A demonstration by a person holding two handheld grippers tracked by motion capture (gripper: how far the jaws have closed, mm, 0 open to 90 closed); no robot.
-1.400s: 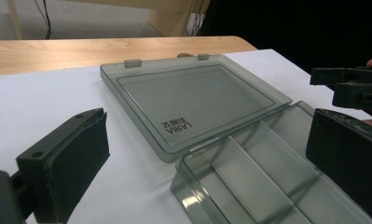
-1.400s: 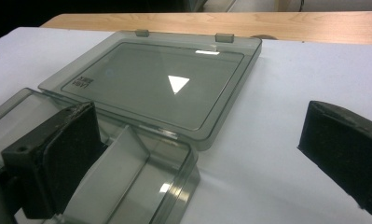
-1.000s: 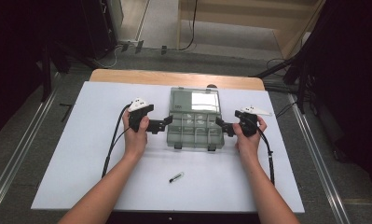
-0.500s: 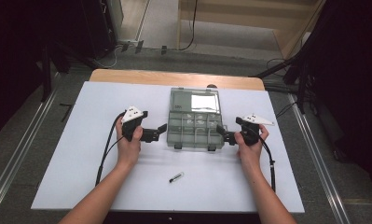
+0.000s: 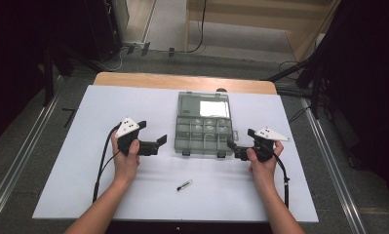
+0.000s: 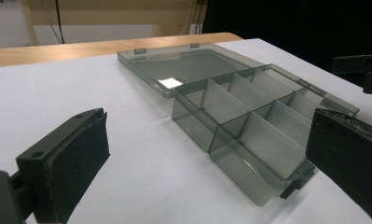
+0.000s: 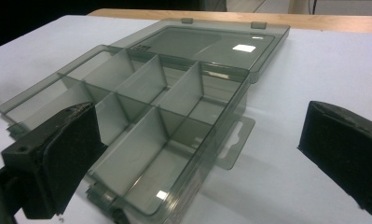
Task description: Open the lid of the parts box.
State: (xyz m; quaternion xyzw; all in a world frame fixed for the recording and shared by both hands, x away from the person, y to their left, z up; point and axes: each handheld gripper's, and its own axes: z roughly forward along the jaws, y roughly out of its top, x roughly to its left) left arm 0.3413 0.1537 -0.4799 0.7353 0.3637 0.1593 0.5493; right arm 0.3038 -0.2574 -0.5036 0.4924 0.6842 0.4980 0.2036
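Box (image 5: pixel 204 131) lies mid-table (image 5: pixel 85 146), lid behind it; 1 gripper (image 5: pixel 155 144) left, 1 (image 5: pixel 232 146) right, screw (image 5: pixel 184 185) in front

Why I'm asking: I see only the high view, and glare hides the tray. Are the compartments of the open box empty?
Observer: Yes. The right gripper view shows every compartment of the box bare.
Operator: Is the right gripper around it?
Observer: The right gripper is open, with the box's near corner between its jaws. I cannot tell whether a jaw touches it.
Operator: And the left one?
Observer: The left gripper is open too. It points at the box's end wall, with bare table in front of it.
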